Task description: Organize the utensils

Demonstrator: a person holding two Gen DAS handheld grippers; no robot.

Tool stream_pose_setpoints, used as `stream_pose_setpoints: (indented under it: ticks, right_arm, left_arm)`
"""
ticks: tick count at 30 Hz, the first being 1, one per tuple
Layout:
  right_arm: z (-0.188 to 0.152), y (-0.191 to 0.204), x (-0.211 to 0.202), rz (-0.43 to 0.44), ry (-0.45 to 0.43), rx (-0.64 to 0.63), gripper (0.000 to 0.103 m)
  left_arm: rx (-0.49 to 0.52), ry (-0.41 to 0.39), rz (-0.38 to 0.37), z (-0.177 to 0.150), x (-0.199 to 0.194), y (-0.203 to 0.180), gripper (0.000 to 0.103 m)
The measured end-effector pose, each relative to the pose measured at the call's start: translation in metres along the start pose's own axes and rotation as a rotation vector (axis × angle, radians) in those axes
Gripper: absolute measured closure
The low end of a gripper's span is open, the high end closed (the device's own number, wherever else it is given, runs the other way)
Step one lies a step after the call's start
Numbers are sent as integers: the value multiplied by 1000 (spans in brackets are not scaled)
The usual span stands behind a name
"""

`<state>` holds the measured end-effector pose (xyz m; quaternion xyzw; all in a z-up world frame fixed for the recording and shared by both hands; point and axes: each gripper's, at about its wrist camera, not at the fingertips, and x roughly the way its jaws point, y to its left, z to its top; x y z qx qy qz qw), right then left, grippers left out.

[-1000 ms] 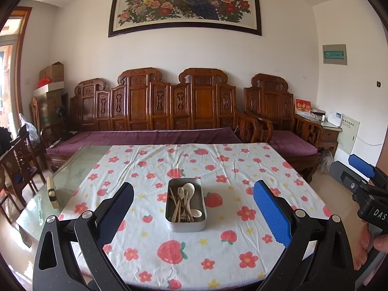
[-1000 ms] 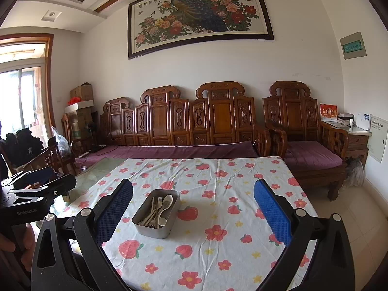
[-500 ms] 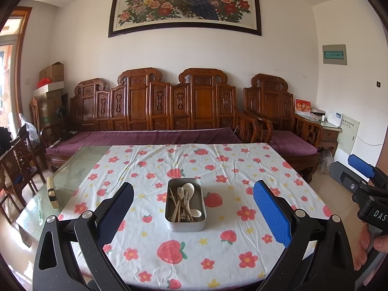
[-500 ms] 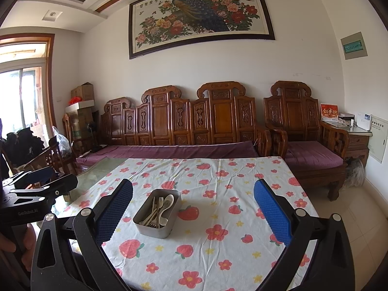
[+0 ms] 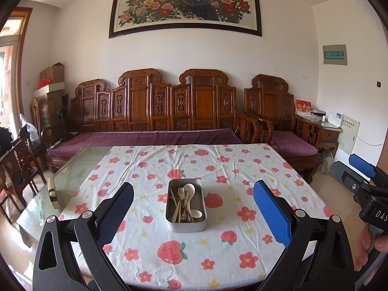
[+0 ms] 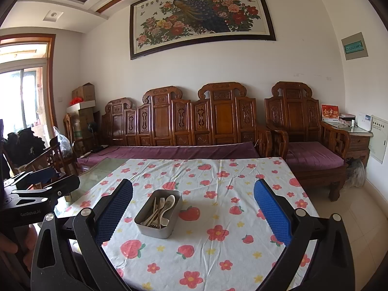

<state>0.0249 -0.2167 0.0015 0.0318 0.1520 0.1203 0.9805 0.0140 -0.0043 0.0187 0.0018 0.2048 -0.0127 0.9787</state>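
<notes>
A grey metal box stands in the middle of the table on a floral cloth. It holds cream-coloured utensils: a fork, spoons and chopsticks. The box also shows in the right wrist view. My left gripper is open and empty, held above the table's near edge, facing the box. My right gripper is open and empty, to the right of the left one; the box lies ahead and left of it. Each gripper shows at the edge of the other's view.
The cloth leaves bare glass table top on the left, where a small wooden block lies. A carved wooden sofa stands behind the table, an armchair at the right, dining chairs at the left.
Nothing has visibly changed apart from a very slight drift of the right wrist view.
</notes>
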Motion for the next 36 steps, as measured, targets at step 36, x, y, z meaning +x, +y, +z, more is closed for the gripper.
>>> stream_pose_setpoints:
  ticks: [36]
  right_arm:
    - [0, 6, -1, 5, 0, 2, 2]
  left_arm:
    - [2, -3, -2, 5, -1, -4, 8]
